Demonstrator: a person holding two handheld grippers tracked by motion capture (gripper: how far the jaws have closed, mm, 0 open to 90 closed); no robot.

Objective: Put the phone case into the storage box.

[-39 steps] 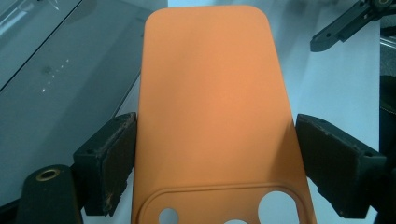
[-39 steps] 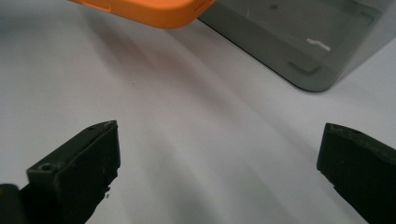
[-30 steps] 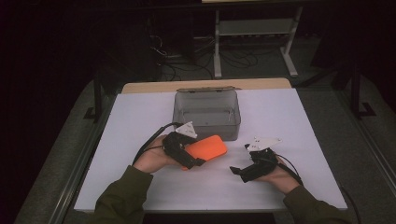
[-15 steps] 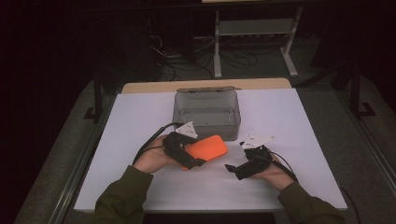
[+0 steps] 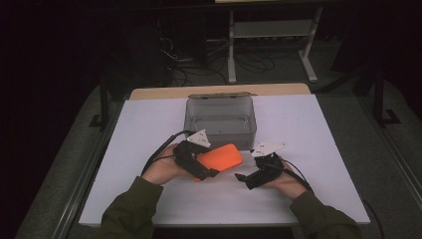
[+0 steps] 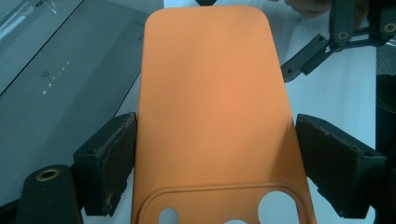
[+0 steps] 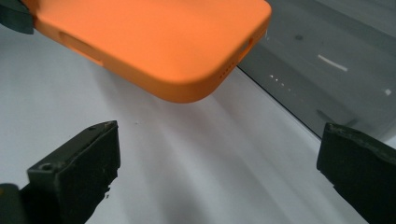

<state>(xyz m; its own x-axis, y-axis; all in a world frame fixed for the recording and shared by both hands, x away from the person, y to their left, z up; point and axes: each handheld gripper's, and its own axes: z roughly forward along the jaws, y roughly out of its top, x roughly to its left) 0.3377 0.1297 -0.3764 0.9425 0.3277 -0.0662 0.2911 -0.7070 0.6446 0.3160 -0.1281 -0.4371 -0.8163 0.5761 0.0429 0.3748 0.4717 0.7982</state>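
Observation:
An orange phone case (image 5: 221, 157) is held just above the white table, right in front of a grey plastic box (image 5: 220, 132). My left gripper (image 5: 209, 163) is shut on it, and in the left gripper view the case (image 6: 210, 93) runs away between the two pads, camera cut-outs at the near end. My right gripper (image 5: 245, 180) stands open a little to the right of the case's free end, pointing at it. In the right gripper view the case's rounded corner (image 7: 187, 51) hangs ahead of the wide-set jaws of my right gripper (image 7: 219, 172), with nothing between them.
The open grey box (image 6: 56, 79) stands at the middle of the white table (image 5: 308, 149), its lid hinged back. Beyond the far edge are a dark floor, cables and a metal shelf frame (image 5: 271, 35).
My right gripper has slid a little to the left, closer to the case's free end. The left gripper and the case have stayed put.

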